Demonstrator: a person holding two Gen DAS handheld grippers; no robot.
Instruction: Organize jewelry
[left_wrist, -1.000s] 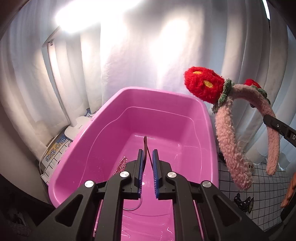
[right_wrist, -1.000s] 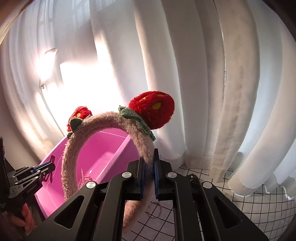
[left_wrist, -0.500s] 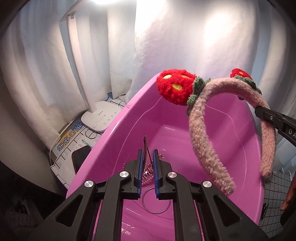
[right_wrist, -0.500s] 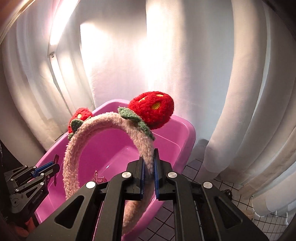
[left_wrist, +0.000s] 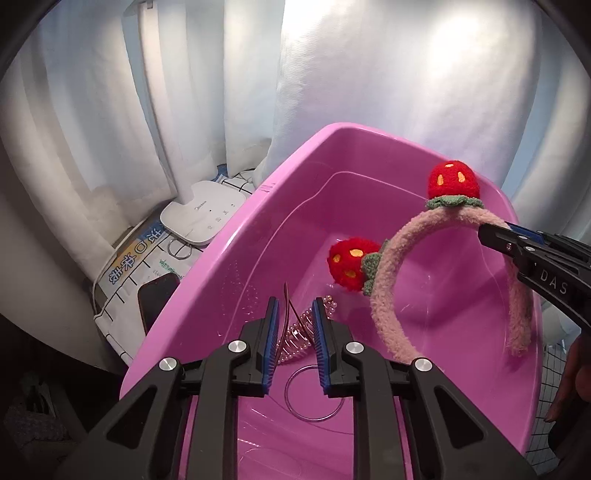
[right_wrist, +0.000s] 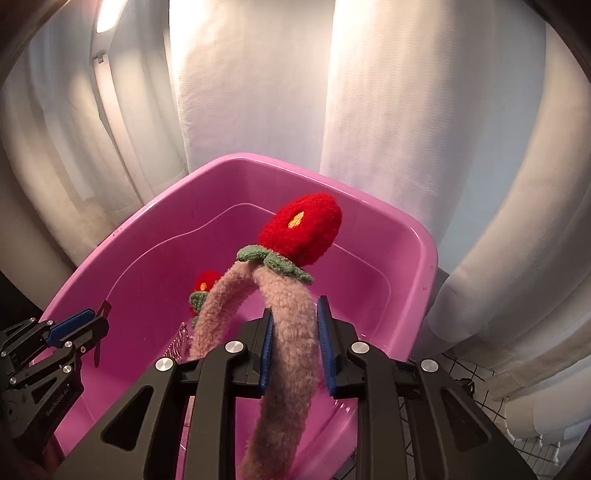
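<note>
My right claw (right_wrist: 295, 343) grips the fuzzy strawberry headband (left_wrist: 391, 295) over the pink tub (left_wrist: 236, 236); "DAS" shows on it. My left claw (left_wrist: 295, 343), parted, loosely straddles a thin hairpin (left_wrist: 287, 310).

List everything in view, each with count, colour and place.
tub: one, pink, centre
headband: one, fuzzy pink with two red strawberries, over the tub's right side
beaded comb: one, pinkish, tub floor
hoop: one, silvery, tub floor
thin clip: one, reddish, above the comb
lamp base: one, white, left of the tub
phone: one, dark, left of the tub
curtains: white, behind
left gripper: black, blue pads, open, clip between them
right gripper: black, blue pads, around the headband
</note>
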